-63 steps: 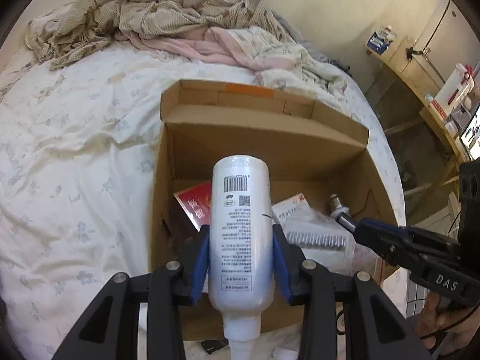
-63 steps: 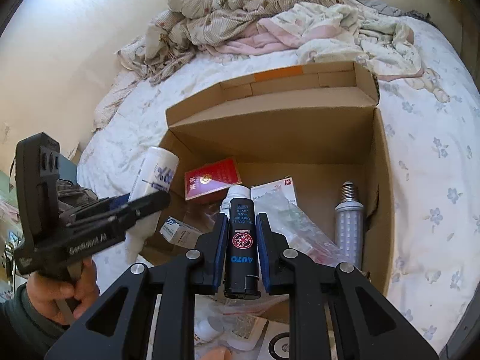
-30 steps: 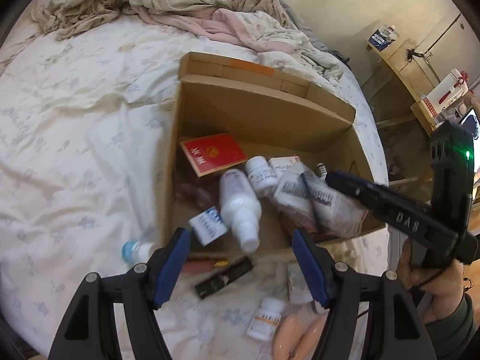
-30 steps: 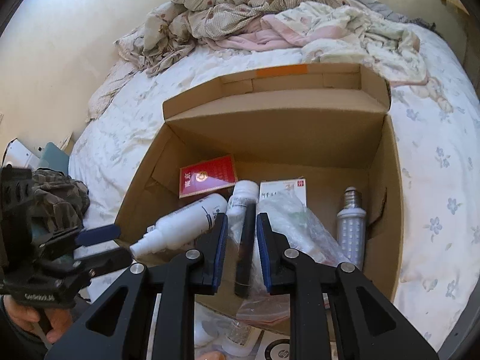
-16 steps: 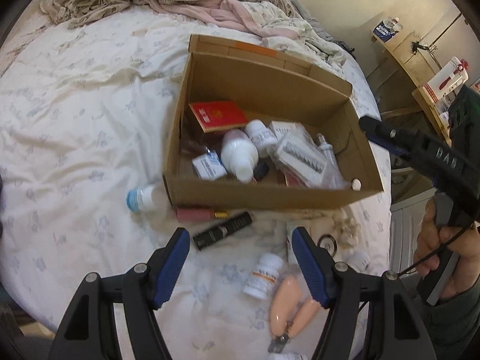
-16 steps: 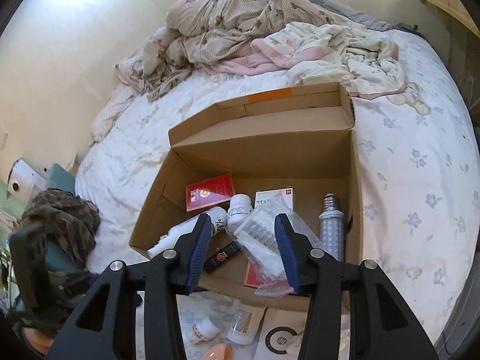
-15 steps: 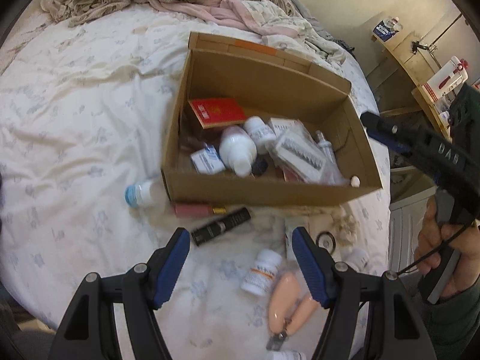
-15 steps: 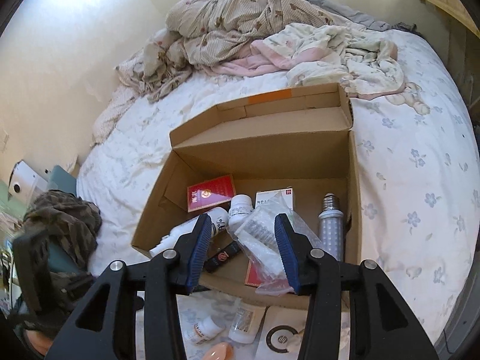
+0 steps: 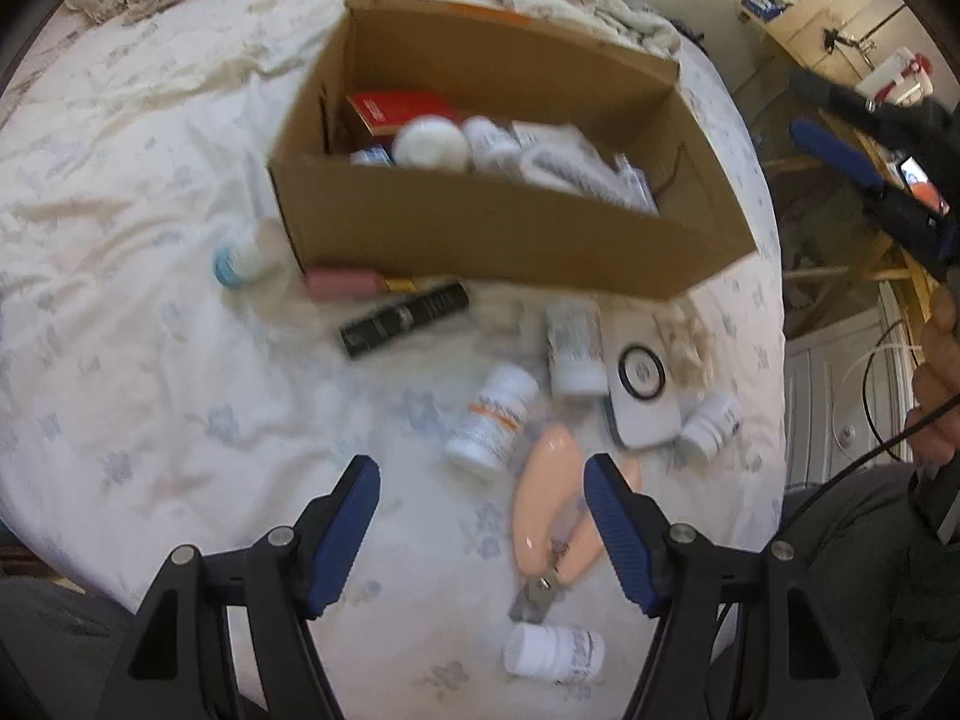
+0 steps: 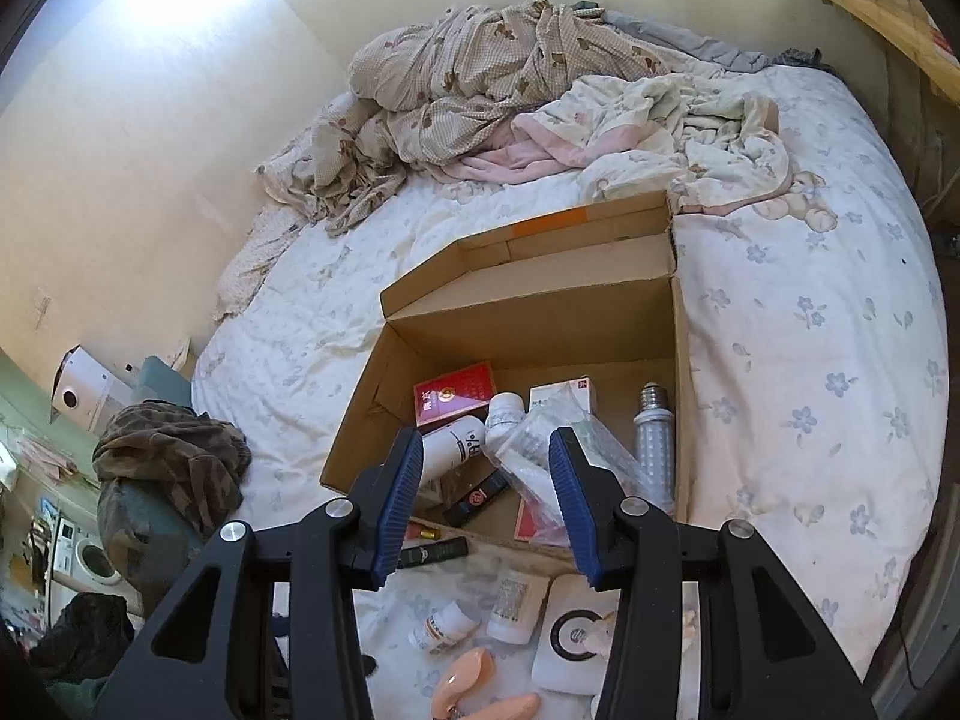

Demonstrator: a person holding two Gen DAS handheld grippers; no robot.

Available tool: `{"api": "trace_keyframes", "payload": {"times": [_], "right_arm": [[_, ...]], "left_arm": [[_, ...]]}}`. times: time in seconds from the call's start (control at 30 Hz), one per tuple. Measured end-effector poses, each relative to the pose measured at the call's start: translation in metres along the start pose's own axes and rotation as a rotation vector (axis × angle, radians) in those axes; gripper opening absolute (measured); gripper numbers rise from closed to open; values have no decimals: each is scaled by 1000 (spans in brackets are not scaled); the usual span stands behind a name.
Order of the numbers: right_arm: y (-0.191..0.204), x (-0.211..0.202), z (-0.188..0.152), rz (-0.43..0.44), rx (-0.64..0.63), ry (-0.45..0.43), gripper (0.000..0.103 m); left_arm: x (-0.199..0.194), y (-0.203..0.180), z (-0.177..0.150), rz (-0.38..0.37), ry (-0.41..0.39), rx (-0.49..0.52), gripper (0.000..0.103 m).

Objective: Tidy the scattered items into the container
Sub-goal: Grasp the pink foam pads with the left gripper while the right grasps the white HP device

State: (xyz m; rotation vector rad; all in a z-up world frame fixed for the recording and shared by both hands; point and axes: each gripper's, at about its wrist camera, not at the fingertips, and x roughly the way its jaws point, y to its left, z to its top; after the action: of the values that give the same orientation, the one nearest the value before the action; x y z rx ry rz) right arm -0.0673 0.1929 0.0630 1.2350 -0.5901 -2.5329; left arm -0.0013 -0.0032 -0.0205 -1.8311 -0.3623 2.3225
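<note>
Bottles (image 9: 493, 420) before box (image 9: 492, 240) — on bed (image 9: 150, 360)

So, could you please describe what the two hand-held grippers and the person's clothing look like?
Each hand-held gripper, left and right, has a black frame with silver bolts and two ribbed blue pads. In the left wrist view, a thin black cable and a dark sleeve show at the right.

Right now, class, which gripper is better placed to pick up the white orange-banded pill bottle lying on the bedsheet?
Left gripper: open, empty, pointing down near the white orange-banded pill bottle. Right gripper faces the cardboard box.
</note>
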Motion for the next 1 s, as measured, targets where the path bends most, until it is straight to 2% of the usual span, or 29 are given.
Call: {"api": "trace_keyframes", "payload": {"times": [0.17,0.3,0.37,0.4,0.43,0.5,0.57,0.63,0.67,0.7,0.77,0.8,0.83,0.9,0.93,1.0], "right_arm": [[-6,2,-8,-4,8,39,49],[-14,2,-16,-36,2,60,49],[-19,2,-20,-52,5,69,49],[-22,0,-22,-59,8,71,49],[-26,-1,-23,-64,11,72,49],[-34,-6,-25,-82,22,69,49],[-43,-11,-29,-100,27,75,49],[-51,-10,-35,-113,20,118,49],[-56,-5,-41,-112,15,171,49],[-58,-1,-47,-100,18,207,49],[-64,19,-66,13,77,346,50],[-66,33,-79,113,151,437,50],[-65,40,-85,143,175,480,50],[-54,54,-99,67,109,512,57],[-46,63,-104,-3,50,532,60],[-39,78,-111,-64,9,562,65]], "left_arm": [[20,-12,-6,35,43,54,71],[46,-34,-14,6,119,115,71],[58,-51,-18,76,101,206,71],[66,-57,-19,142,98,245,71],[75,-58,-19,191,106,250,69],[92,-49,-16,165,155,188,49],[97,-45,-13,162,142,171,49],[98,-51,-12,180,117,215,49],[98,-53,-13,190,112,234,45],[97,-57,-16,192,98,261,31],[93,-59,-20,197,77,289,29],[90,-58,-20,190,68,279,29],[86,-54,-20,175,59,261,28],[78,-48,-20,147,52,244,28],[68,-45,-20,131,33,240,28],[51,-42,-20,121,-2,244,28]]}}
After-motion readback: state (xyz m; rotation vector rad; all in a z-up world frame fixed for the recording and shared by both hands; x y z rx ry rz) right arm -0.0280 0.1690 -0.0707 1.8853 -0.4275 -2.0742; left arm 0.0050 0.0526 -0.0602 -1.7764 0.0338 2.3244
